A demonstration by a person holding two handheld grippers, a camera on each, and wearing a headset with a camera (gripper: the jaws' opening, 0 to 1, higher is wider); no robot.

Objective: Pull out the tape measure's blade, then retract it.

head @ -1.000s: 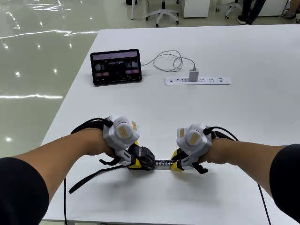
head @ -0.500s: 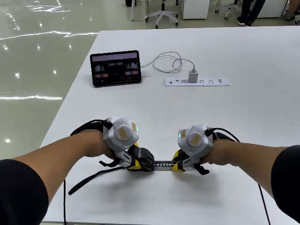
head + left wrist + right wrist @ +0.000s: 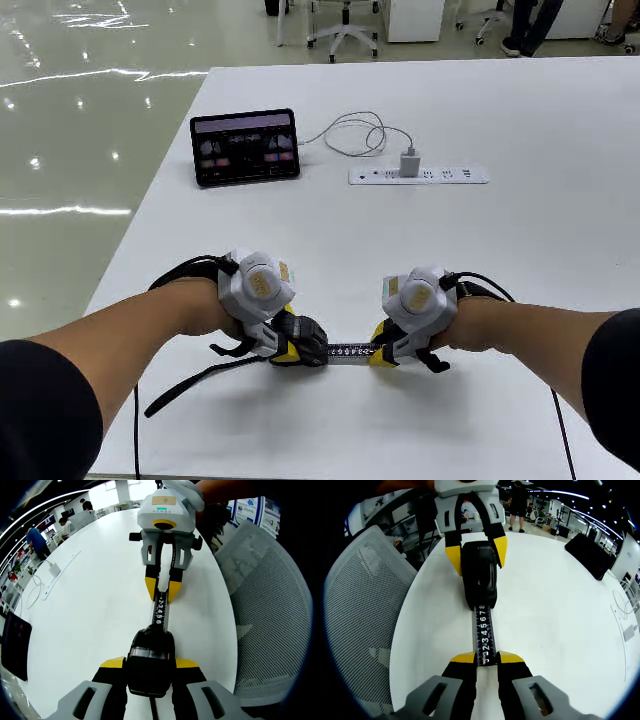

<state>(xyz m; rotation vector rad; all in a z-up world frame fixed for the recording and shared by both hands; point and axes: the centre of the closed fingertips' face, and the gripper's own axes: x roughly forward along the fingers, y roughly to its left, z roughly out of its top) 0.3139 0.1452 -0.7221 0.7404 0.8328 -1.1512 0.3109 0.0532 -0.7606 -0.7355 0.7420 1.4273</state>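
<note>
A black tape measure case (image 3: 302, 338) (image 3: 150, 660) (image 3: 479, 580) rests on the white table (image 3: 420, 240), and my left gripper (image 3: 286, 349) (image 3: 150, 662) is shut on it. A short length of numbered blade (image 3: 350, 351) (image 3: 159, 611) (image 3: 483, 635) runs out of the case to the right. My right gripper (image 3: 379, 354) (image 3: 483, 657) is shut on the blade's end, its yellow-tipped jaws pinching it. In the left gripper view the right gripper (image 3: 163, 587) faces me; in the right gripper view the left gripper (image 3: 476, 550) straddles the case.
A tablet (image 3: 246, 146) stands at the far left of the table, beside a white power strip (image 3: 420, 175) with a charger and coiled cable (image 3: 362, 130). A mesh office chair (image 3: 260, 615) (image 3: 365, 605) sits at the table's near edge. Black cables trail from both grippers.
The right gripper has drawn slightly to the right, so a little more blade shows between it and the case. The left gripper holds the case still.
</note>
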